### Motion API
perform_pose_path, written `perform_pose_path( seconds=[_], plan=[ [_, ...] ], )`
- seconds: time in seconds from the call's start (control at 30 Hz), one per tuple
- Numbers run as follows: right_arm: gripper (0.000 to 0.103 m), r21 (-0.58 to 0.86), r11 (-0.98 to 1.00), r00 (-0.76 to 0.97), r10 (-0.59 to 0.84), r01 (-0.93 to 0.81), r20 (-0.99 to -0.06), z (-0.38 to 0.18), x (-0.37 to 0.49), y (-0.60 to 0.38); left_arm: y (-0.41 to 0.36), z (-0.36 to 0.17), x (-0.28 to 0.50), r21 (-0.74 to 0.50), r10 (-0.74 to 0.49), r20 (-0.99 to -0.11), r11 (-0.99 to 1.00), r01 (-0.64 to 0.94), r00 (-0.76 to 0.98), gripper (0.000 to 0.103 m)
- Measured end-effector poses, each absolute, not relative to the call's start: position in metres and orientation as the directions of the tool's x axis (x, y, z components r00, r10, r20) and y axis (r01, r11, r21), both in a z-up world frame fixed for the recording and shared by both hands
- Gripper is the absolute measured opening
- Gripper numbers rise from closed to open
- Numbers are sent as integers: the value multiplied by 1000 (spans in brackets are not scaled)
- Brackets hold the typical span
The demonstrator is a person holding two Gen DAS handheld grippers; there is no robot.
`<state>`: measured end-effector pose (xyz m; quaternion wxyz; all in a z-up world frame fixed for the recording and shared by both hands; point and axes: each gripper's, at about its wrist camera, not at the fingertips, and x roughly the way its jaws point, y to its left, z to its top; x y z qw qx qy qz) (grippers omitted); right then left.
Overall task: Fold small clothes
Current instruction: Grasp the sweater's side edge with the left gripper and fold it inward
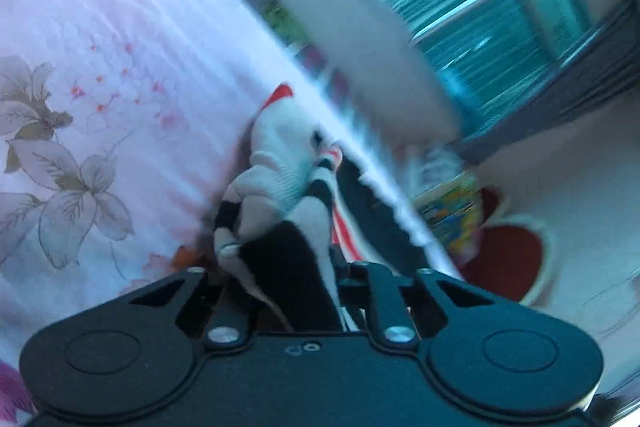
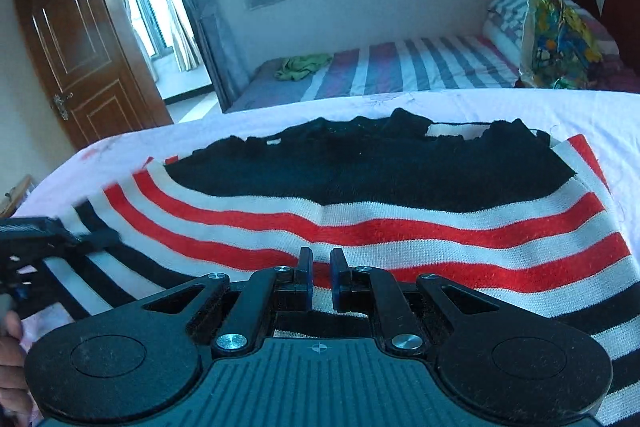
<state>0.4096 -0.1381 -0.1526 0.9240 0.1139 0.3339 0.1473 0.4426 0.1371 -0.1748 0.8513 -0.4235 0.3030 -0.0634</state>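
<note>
- The sweater [image 2: 400, 223], knitted in red, white and black stripes with a black upper part, is spread on the bed [image 2: 520, 107], over a pale floral sheet [image 1: 80, 67].
- The right gripper [image 2: 321, 285] is seen nearly closed at the near striped edge. A narrow gap remains between the pads [image 2: 306, 283]. Knit lies under and between them, but a firm pinch is not confirmed.
- The left gripper [image 1: 280, 227] is buried in bunched knit at the bed edge. Its jaws are hidden by fabric; by the reading they are almost closed, and a thick wad appears to be held.
- In the right view the left gripper [image 2: 60, 239] is seen at the sweater's left side, blurred.
- Risk: a thin layer may slip from the right pads once lifted, since the bite looks shallow.
- Risk: several layers may be caught by the left jaws, so the fold would come out lumpy or skewed.
- Risk: uneven pull between the two sides may drag the sweater towards the bed edge.
- Risk: the sheet may be snagged together with the knit.
</note>
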Motion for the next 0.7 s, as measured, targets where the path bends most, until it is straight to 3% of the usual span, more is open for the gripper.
perform_pose_path(
  seconds=[0.1,0.17,0.43,0.7],
  plan=[
    [10,253,941,714,335,-224,-615,-166,412,-130,138,-203,441,-737,-351,-527,642,-210,774,15],
    [10,251,943,709,331,-220,-623,-165,412,-131,143,-209,438,-778,-373,-480,598,-189,794,15],
    [10,149,959,694,277,-240,-665,-163,411,-121,156,-207,442,-798,-407,-484,569,-200,775,15],
    [10,172,968,677,250,-182,-692,-160,414,-121,161,-198,445,-796,-424,-492,573,-195,761,14]
  ],
)
